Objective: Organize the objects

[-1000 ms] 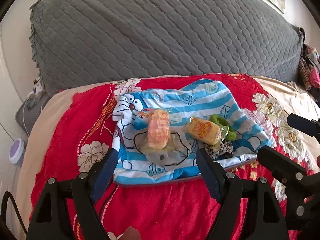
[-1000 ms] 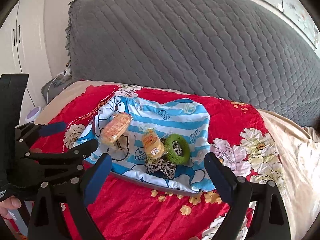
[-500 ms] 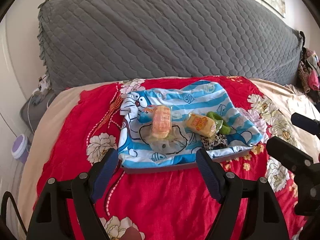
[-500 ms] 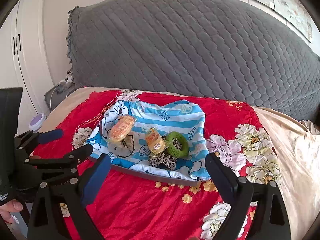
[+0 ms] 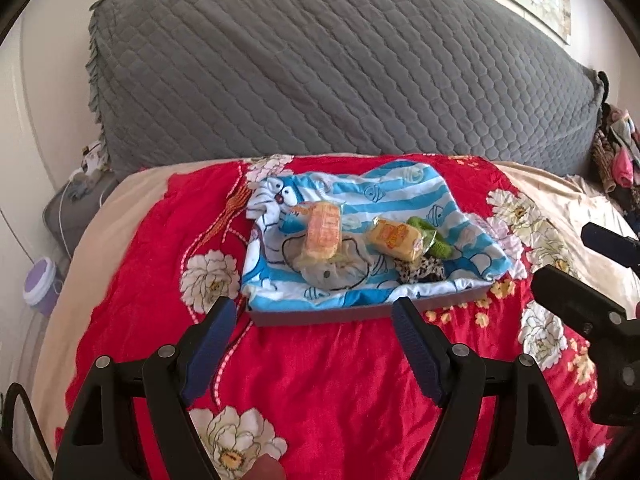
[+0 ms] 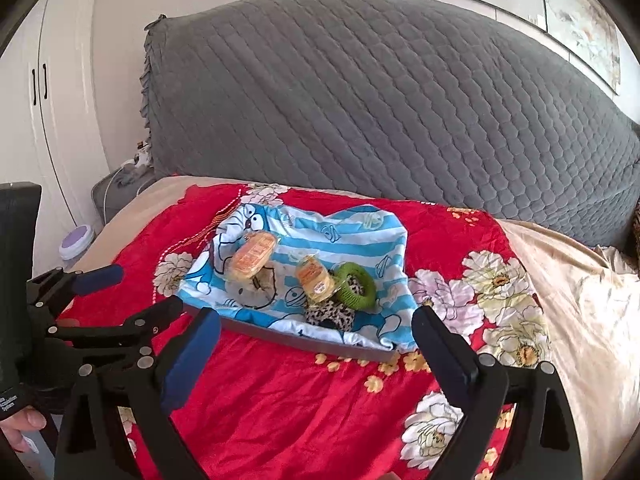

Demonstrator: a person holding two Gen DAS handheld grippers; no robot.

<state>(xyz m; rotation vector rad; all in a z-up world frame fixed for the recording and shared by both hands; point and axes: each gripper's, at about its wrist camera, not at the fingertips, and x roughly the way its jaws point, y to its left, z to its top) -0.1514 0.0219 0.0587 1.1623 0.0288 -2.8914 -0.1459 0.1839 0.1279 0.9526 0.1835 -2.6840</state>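
Red floral bedspread [image 5: 328,380] covers most of the bed, with a big grey quilted headboard cushion [image 5: 340,72] behind it. Sitting on it is a flat tray [image 5: 320,316] draped in a blue striped cartoon cloth [image 5: 404,192], near edge facing both grippers.

On the cloth: an orange snack pack [image 5: 322,232] to the left, a yellow snack pack [image 5: 396,238] right of it, touching a green ring [image 6: 356,283] and a leopard-print scrunchie [image 6: 330,314].

Left gripper [image 5: 312,348] hangs spread wide with nothing in it, short of the tray edge. Right gripper [image 6: 316,360] is likewise spread wide and carrying nothing. Lots of bare bedspread between fingers and tray.

Only the right view shows the ring as a full loop, plus the white wardrobe [image 6: 52,92]. Only the left view shows the clothes pile [image 5: 616,152] at the right edge.
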